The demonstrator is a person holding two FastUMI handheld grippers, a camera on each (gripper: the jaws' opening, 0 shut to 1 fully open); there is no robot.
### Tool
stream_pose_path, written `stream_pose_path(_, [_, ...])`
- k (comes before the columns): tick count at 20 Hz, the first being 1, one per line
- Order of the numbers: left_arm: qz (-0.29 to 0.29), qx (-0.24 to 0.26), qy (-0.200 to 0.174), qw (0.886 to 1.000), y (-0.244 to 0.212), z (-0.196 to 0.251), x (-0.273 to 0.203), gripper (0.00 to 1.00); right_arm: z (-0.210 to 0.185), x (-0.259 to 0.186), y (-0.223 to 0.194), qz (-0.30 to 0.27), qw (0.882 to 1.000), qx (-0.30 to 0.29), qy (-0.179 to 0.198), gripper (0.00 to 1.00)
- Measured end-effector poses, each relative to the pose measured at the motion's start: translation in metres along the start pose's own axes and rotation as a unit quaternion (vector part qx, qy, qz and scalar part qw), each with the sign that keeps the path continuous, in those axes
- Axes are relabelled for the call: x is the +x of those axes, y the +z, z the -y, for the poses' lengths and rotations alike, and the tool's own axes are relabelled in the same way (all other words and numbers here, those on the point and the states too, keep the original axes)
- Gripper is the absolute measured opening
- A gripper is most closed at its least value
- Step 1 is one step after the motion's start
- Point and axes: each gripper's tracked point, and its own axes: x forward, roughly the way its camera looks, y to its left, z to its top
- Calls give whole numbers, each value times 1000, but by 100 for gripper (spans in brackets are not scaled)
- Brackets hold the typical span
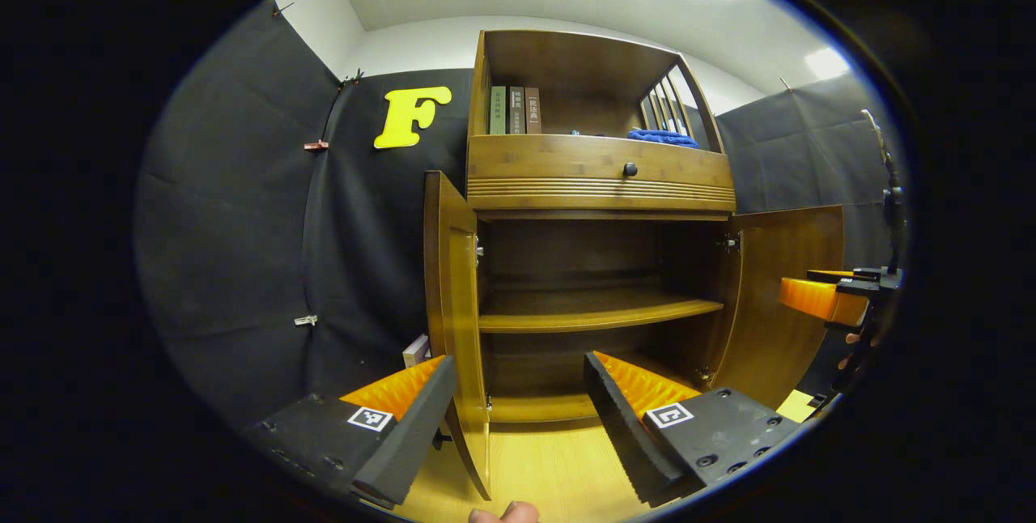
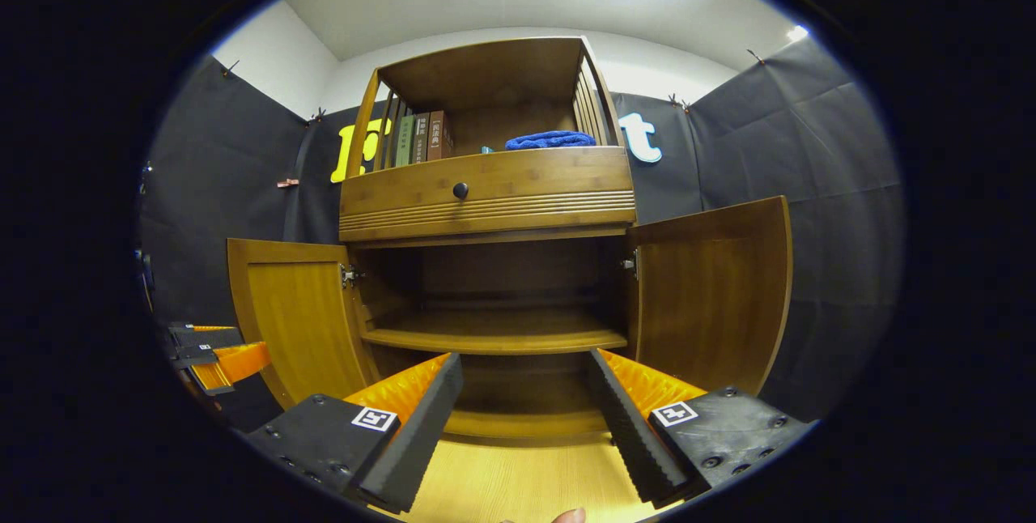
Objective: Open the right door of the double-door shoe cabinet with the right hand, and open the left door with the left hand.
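The wooden shoe cabinet (image 1: 599, 175) stands ahead with both lower doors swung out. In the left gripper view the left door (image 1: 452, 296) shows edge-on, and its lower edge runs down between my left gripper's fingers, nearer the left one. My left gripper (image 1: 520, 365) is open, with neither finger pressing on the door. The right door (image 1: 789, 296) hangs wide open, and the right gripper (image 1: 834, 296) floats beside it. In the right gripper view the left door (image 2: 295, 321) and right door (image 2: 712, 296) both stand open. My right gripper (image 2: 524, 361) is open and holds nothing. The left gripper (image 2: 214, 357) sits at the far left.
Inside the cabinet an inner shelf (image 1: 595, 311) lies bare. Above it is a drawer with a dark knob (image 1: 630, 169), then an open shelf with books (image 1: 510, 110) and a blue cloth (image 1: 662, 137). A small pale box (image 1: 415, 349) sits left of the cabinet on the light wood floor (image 1: 558, 466).
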Motion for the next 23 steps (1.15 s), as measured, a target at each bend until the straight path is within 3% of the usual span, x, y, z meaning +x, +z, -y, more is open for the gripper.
stream_pose_path(23, [13, -6, 9, 1000, 11, 1, 1, 98, 4, -1, -2, -1, 1000, -5, -4, 93])
